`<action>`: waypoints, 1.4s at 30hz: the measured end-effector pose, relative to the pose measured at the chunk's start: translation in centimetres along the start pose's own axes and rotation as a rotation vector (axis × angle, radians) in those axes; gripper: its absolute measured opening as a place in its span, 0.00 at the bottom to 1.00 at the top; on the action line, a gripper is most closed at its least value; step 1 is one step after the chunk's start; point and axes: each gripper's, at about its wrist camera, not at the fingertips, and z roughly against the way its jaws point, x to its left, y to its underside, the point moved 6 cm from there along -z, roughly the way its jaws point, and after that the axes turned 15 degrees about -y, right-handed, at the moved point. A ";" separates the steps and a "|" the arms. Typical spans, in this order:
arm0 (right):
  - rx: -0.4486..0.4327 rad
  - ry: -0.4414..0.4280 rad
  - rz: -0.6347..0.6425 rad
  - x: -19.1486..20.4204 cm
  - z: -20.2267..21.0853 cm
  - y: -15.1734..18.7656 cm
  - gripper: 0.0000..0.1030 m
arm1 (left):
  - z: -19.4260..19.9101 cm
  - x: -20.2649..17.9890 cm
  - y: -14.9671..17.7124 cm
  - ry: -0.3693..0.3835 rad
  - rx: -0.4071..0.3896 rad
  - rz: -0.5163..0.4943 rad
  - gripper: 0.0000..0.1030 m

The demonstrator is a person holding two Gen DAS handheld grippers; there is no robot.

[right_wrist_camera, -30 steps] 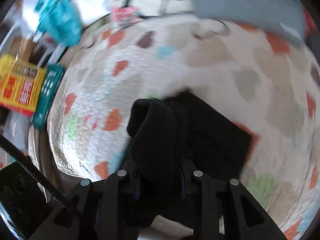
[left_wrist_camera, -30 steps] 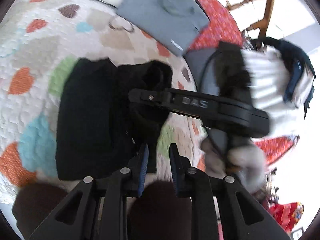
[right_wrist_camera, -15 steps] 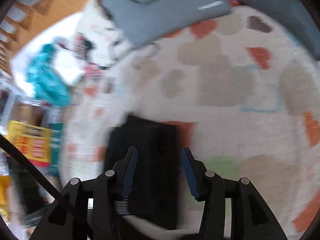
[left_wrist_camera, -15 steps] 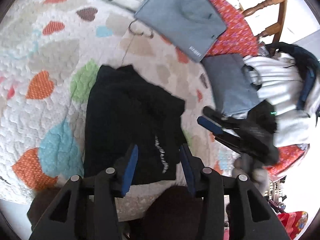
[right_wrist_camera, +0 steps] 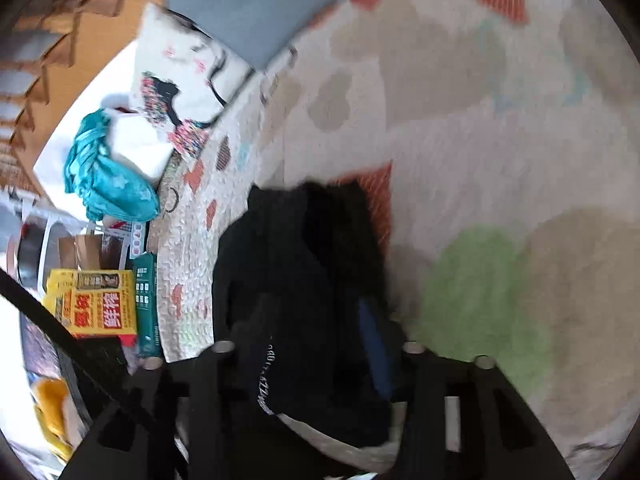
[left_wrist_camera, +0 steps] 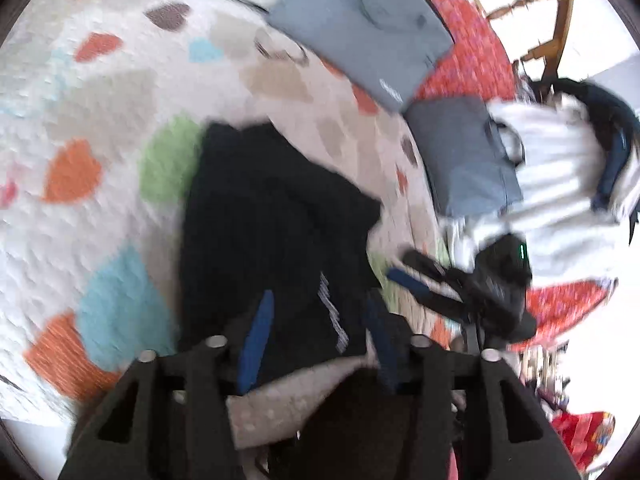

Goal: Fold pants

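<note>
The black pants (left_wrist_camera: 272,232) lie folded in a compact stack on the heart-patterned quilt (left_wrist_camera: 80,92), white lettering showing near the front edge. My left gripper (left_wrist_camera: 318,332) is open, its blue-padded fingers (left_wrist_camera: 256,332) over the near edge of the pants, holding nothing. My right gripper (left_wrist_camera: 416,276) shows in the left wrist view to the right of the pants, open. In the right wrist view the pants (right_wrist_camera: 296,280) fill the space between the right gripper's (right_wrist_camera: 308,344) open fingers, and the left finger is hidden against the black cloth.
A folded grey garment (left_wrist_camera: 360,24) lies at the far side of the quilt, another grey one (left_wrist_camera: 464,160) and a white and navy clothes pile (left_wrist_camera: 560,168) at the right. A teal cloth (right_wrist_camera: 108,176) and yellow boxes (right_wrist_camera: 100,304) sit beyond the quilt's left edge (right_wrist_camera: 168,280).
Both grippers opened and let go of the pants, which now lie flat and folded. The right gripper drew back to the right of the pants; the left stayed over the near edge.
</note>
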 end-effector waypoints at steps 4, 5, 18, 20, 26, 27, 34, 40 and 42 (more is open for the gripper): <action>0.006 -0.009 -0.022 -1.8 0.6 -0.8 0.67 | -1.4 4.1 -2.2 0.005 0.010 0.121 0.56; 0.014 -0.015 -0.031 -2.3 0.4 -0.8 0.67 | -2.1 4.7 -2.5 0.010 0.025 0.138 0.56; 0.096 -0.122 -0.062 -2.2 -6.9 -1.7 0.55 | -8.8 2.8 -5.1 0.005 0.126 0.053 0.68; 0.098 -0.117 -0.064 -1.8 -7.1 -1.5 0.40 | -8.2 1.9 -4.8 -0.015 0.113 0.000 0.47; 0.076 -0.134 0.022 1.5 -5.8 -2.5 0.28 | -5.2 1.2 -7.1 0.037 0.041 0.031 0.38; 0.068 -0.137 0.039 2.3 -5.7 -3.2 0.28 | -5.0 1.0 -7.9 0.037 0.029 0.033 0.38; 0.025 -0.072 0.107 4.7 -7.9 -9.6 0.27 | -6.3 0.2 -14.5 -0.042 -0.027 0.027 0.38; 0.026 0.078 0.078 0.5 -10.9 -12.9 0.31 | -12.1 3.6 -17.2 -0.136 0.062 0.121 0.51; 0.006 0.084 0.031 -1.5 -10.8 -13.1 0.48 | -12.1 4.4 -17.1 -0.075 0.081 0.174 0.51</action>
